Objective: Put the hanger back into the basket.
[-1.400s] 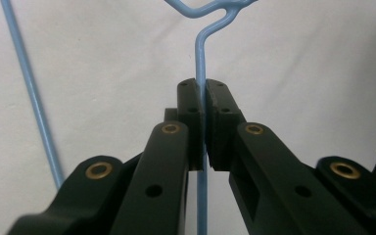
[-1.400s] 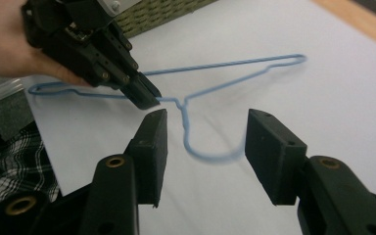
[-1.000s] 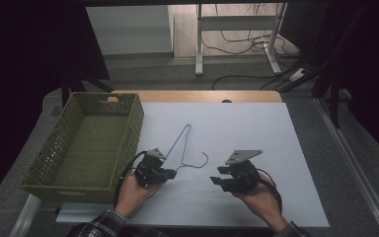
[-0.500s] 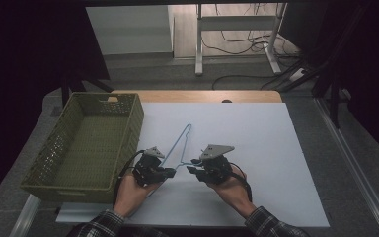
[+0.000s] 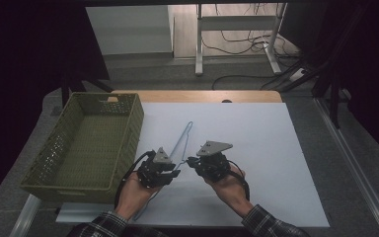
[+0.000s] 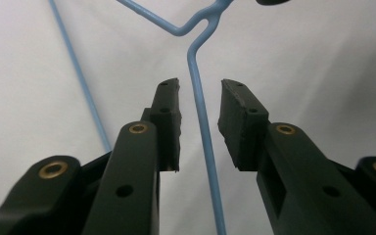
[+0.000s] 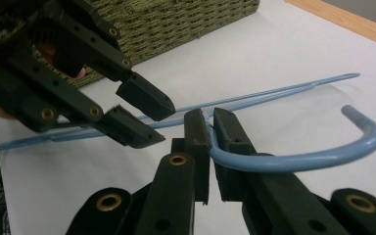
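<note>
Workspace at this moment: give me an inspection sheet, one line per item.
Surface: white sheet over a wooden table, bare beyond the items below.
Job's things: blue wire hanger on the sheet between the tools; green woven basket at the left edge, nothing seen inside.
Clutter: nothing seen.
Grippers: left tool open, its jaws either side of the hanger's neck without touching it; right tool shut on the hanger's hook.
Cables: a black cable loops from each tool; more cables on the floor beyond the table.
Surroundings: dark room, metal stand legs behind the table.
</note>
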`<state>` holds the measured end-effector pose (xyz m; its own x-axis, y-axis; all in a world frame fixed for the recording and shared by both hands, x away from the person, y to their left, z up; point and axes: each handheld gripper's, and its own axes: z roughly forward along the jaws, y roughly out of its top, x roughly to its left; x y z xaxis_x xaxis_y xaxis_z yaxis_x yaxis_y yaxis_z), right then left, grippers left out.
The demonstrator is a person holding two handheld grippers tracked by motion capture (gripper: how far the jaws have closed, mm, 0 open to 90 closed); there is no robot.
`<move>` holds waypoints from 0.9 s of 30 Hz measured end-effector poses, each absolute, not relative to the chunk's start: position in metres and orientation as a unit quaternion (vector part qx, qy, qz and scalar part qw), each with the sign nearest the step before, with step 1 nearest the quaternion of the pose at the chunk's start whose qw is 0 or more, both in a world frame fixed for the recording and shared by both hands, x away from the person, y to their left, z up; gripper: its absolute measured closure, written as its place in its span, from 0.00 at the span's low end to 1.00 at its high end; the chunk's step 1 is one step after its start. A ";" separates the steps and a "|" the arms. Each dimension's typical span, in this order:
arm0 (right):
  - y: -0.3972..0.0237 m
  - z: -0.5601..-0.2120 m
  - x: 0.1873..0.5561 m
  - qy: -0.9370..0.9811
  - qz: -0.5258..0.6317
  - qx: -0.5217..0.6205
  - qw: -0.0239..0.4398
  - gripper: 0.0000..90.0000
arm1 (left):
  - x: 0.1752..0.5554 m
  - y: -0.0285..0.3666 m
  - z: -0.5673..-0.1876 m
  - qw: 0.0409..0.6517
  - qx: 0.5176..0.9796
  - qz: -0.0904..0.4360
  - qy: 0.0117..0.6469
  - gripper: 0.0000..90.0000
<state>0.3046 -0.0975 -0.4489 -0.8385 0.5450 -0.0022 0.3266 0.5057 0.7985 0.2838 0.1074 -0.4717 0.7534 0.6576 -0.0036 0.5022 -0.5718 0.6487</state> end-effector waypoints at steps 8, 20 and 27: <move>-0.092 -0.437 0.302 0.857 0.420 0.271 0.125 0.94 | 0.279 0.094 -0.467 0.282 0.883 0.162 0.337 0.92; -0.108 -0.412 0.295 0.819 0.493 0.247 0.159 0.73 | 0.288 0.134 -0.444 0.426 0.822 0.052 0.373 0.97; -0.097 -0.415 0.299 0.806 0.522 0.242 0.144 0.89 | 0.284 0.125 -0.444 0.456 0.819 0.005 0.349 0.96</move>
<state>0.2987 -0.0973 -0.4146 -0.8421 0.5390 0.0207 0.2395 0.3392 0.9097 0.2836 0.1248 -0.4439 0.7568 0.5756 -0.3099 0.5665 -0.3410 0.7502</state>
